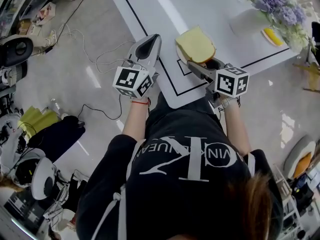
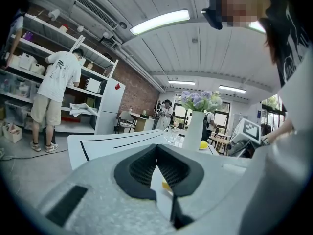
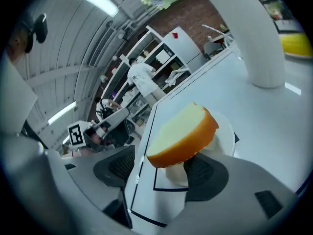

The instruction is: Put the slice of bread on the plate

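A thick slice of bread (image 3: pixel 182 133), pale yellow on its cut face with a smooth golden-orange crust, lies tilted on a small white plate (image 3: pixel 224 133) near the edge of a white table (image 1: pixel 210 4). The right gripper (image 3: pixel 161 170) is released: its jaws stand wide apart on either side of the bread, and one dark pad sits just under the crust without pressing it. The left gripper (image 1: pixel 152 41) is clenched on nothing, tips together, beside the table's corner. A white vase (image 1: pixel 248 21) of purple flowers stands farther back.
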A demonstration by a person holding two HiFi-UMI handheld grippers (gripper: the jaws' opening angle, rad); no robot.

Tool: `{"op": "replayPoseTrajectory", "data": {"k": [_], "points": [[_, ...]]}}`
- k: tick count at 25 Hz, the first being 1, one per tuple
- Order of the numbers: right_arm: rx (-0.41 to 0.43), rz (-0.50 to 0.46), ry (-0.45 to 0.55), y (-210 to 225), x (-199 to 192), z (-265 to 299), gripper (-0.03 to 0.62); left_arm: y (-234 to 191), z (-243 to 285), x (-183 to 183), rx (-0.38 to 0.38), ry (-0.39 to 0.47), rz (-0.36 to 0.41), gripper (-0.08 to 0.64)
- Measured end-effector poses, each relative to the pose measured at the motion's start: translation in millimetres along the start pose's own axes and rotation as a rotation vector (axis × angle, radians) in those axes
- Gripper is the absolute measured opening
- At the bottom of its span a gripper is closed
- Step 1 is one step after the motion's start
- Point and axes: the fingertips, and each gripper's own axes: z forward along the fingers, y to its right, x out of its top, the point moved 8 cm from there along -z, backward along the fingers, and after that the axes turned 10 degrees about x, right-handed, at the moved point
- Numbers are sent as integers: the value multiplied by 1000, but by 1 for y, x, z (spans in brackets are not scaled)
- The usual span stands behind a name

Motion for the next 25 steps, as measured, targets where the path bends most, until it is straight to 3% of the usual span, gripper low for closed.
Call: {"op": "replayPoseTrajectory", "data": {"k": [5,8,13,25], "points": [[-105,-273,-249,-6,1,2,305,0,-1,1,1,8,-4,8],[-167,-352,-332,-7,0,2,264,1,0,2,-4,11,-6,8],[-207,-334,-362,-4,-4,-4,179,1,1,3,-9,11,-7,8],[-229,-289,-394,-2,-13,-14,161,3,7,6,-38,7,-1,8]]}}
